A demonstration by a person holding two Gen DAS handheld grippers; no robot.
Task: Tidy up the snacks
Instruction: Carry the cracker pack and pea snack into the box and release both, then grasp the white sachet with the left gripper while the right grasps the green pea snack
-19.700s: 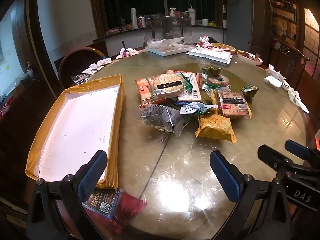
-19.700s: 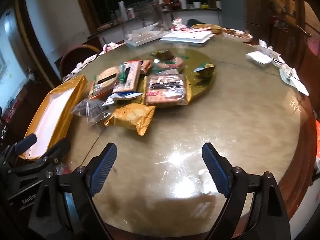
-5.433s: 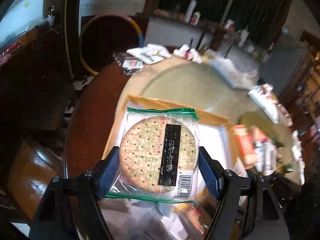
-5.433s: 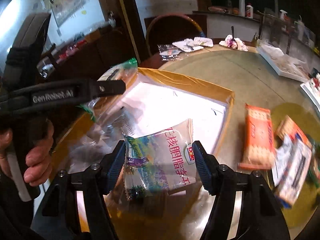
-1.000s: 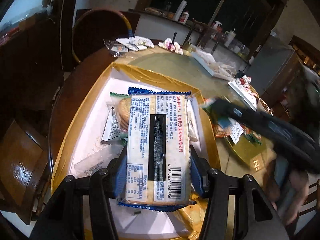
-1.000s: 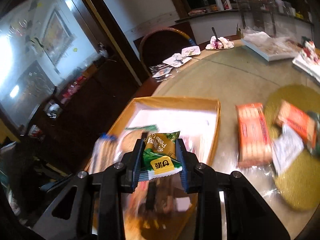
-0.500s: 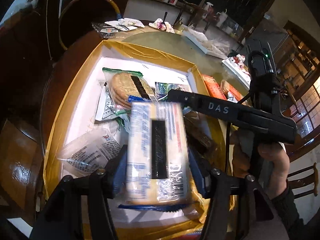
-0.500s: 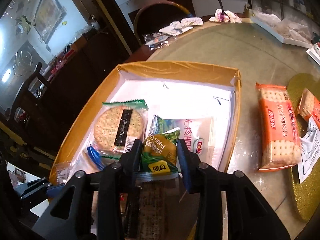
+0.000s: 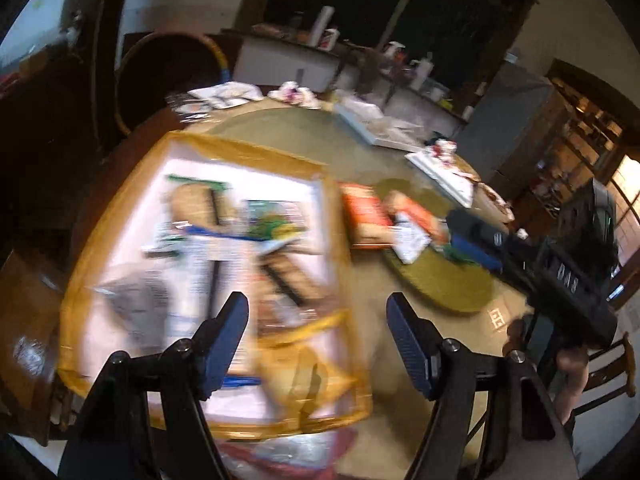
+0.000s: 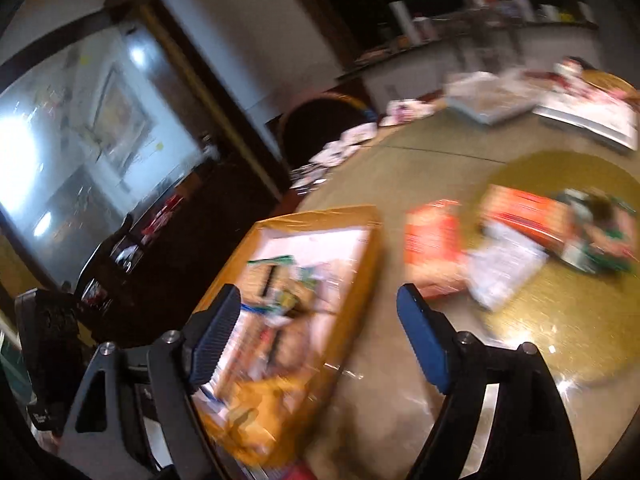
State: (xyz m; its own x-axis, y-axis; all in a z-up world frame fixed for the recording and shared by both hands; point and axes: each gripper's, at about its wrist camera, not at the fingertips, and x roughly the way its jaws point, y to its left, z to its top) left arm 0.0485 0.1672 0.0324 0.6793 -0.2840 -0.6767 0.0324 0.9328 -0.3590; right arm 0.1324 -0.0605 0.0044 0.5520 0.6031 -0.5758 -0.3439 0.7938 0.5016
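Observation:
Both views are motion-blurred. A yellow-rimmed white tray (image 9: pixel 120 200) (image 10: pixel 316 216) on the round table holds several snack packs, among them a round cracker pack (image 9: pixel 200 204) and a blue-edged biscuit pack (image 9: pixel 204 272). My left gripper (image 9: pixel 316 336) is open and empty above the tray's near right corner. My right gripper (image 10: pixel 320 336) is open and empty over the tray's right rim; its body shows in the left wrist view (image 9: pixel 560 280). Orange cracker packs (image 9: pixel 364 216) (image 10: pixel 432 244) and other snacks (image 10: pixel 516 252) lie right of the tray.
A gold turntable mat (image 10: pixel 560 320) (image 9: pixel 444 280) lies under the loose snacks. White trays (image 10: pixel 592 116) and wrappers (image 9: pixel 224 94) sit at the table's far side. A chair back (image 9: pixel 168 64) stands beyond the table edge. A dark cabinet (image 10: pixel 120 248) is to the left.
My left gripper has let go of the blue-edged biscuit pack and my right has let go of the green pea snack; both now lie in the tray. Both grippers have opened and swung right.

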